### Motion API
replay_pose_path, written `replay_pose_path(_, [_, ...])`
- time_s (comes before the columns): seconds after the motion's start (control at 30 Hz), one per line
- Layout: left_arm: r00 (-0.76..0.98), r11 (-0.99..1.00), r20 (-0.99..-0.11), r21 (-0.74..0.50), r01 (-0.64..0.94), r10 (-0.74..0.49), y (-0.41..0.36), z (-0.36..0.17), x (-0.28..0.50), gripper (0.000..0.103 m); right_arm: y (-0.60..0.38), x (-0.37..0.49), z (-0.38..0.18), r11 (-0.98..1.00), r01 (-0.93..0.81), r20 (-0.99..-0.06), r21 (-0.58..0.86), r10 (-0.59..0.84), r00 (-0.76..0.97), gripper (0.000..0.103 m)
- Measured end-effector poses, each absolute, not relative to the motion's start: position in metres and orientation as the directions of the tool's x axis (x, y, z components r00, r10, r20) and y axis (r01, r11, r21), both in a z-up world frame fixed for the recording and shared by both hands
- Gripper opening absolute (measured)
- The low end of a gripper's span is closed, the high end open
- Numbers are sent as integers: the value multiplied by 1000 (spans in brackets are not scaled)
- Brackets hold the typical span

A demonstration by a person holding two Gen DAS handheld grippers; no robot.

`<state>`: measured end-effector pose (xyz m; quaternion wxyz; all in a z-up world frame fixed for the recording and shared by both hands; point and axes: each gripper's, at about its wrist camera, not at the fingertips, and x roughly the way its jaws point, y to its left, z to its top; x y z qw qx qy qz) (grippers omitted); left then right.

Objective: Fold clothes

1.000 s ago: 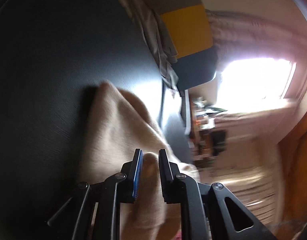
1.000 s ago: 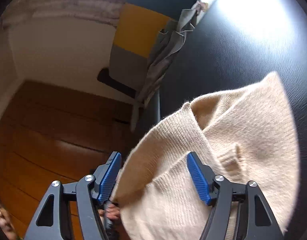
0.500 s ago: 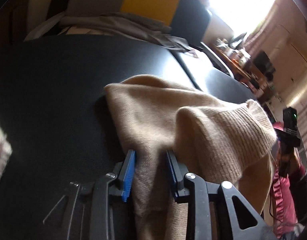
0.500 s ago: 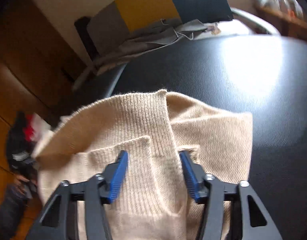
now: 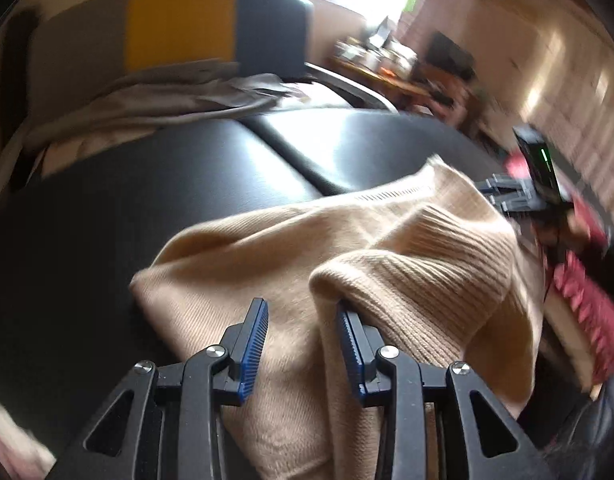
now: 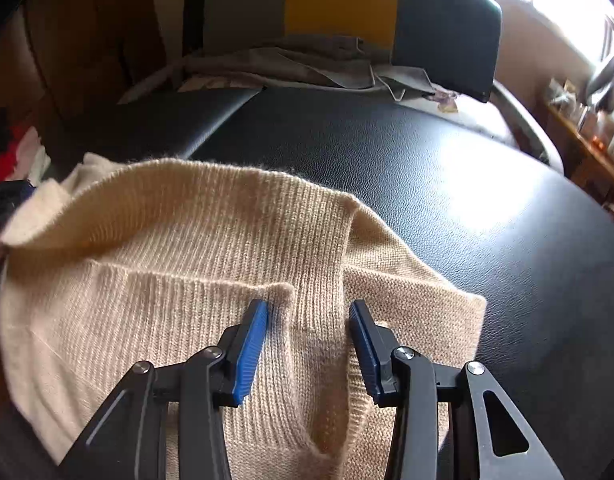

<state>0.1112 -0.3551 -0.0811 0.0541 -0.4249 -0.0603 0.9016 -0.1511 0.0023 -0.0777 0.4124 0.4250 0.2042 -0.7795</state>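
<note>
A black leather table (image 6: 487, 184) carries a cream sweater (image 6: 179, 248), bunched at the near edge. The left gripper (image 5: 301, 334) and right gripper (image 6: 309, 334) each stand released, jaws apart astride knit folds.

**Sweater comes down onto the table**

A second back both cameras are tipped sideways; now they look level. The cream sweater (image 6: 195, 264) goes from hanging bunched to draped over the black table (image 6: 487, 184), ribbed band spreading toward 10 o'clock. The right gripper (image 6: 309, 344) narrows its gap, while the left gripper (image 5: 301, 344) opens wider around a fold.
</note>
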Motion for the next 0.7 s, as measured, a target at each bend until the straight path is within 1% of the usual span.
replay_pose_path(0.17, [-554,-973,-814,-57,-225,176,-336,-69,96,36,13,-156,-80,-585,808,-826,77,-491,-277,46])
replay_pose_path(0.3, [-545,-959,-802,-114,-259,242,-349,-56,94,36,21,-157,-81,-583,808,-823,84,-498,-274,48])
replay_pose_path(0.4, [-541,-947,-788,-161,-279,294,-361,-45,92,37,25,-151,-82,-584,806,-819,96,-507,-270,52])
replay_pose_path(0.47, [-509,-944,-816,-126,-304,273,-356,-51,87,37,21,-150,-84,-588,801,-815,108,-514,-267,53])
replay_pose_path(0.57, [-417,-934,-883,-62,-352,216,-344,-73,79,37,12,-160,-90,-593,796,-811,122,-522,-264,55])
replay_pose_path(0.63, [-385,-928,-899,-58,-368,209,-343,-81,76,37,6,-166,-94,-593,796,-810,121,-522,-266,57])
replay_pose_path(0.7, [-419,-933,-881,-64,-354,220,-348,-76,72,37,4,-165,-95,-591,798,-808,121,-525,-266,59])
